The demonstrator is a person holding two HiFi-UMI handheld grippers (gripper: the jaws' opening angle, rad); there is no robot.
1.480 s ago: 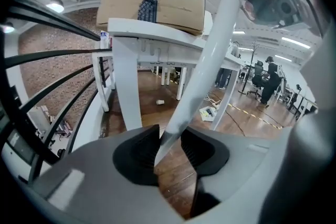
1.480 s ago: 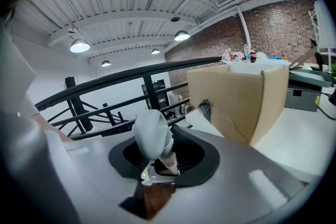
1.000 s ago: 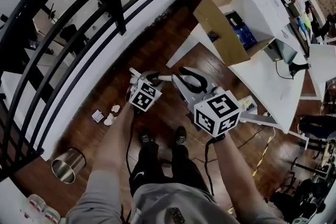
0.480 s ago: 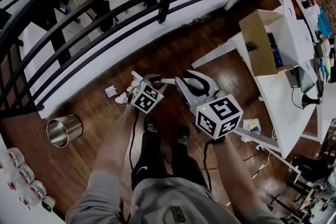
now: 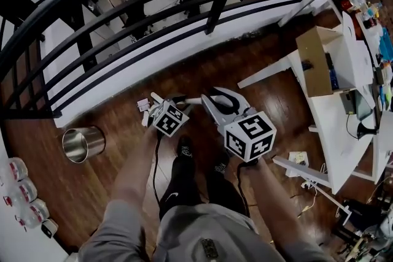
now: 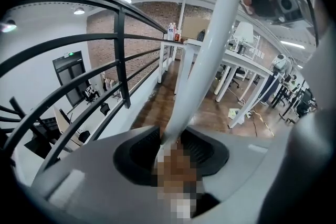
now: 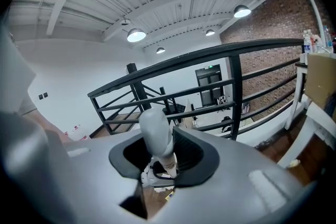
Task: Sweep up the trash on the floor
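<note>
Steel bin [image 5: 84,144] stands upright on the wood floor [image 5: 116,184] at the left, mouth up. Its inside is just shiny metal and its contents can't be made out. Cardboard box [image 5: 312,64] sits on the white table [image 5: 344,132] at the right with its open side showing. Blue items [image 5: 332,78] are inside, too small to name. White jars [image 5: 19,192] line the lower left edge, well apart from the bin.

The trash [image 5: 143,105] is a small cluster of pale crumpled scraps plus one small flat packet. It lies on the dark floor close to the white base of the black railing [image 5: 153,15]. It is just beside the front of the left gripper in the head view, between the bin and the person's feet, outside both containers.

Left gripper [image 6: 170,140]: jaws clamped on a long white pole [image 6: 207,55] that runs up and away between them. Right gripper [image 7: 160,157]: jaws clamped on a white handle [image 7: 156,134] with a rounded end poking up. Some white scraps show under its jaws, blurred. Both grippers are held side by side in front of the person.
</note>
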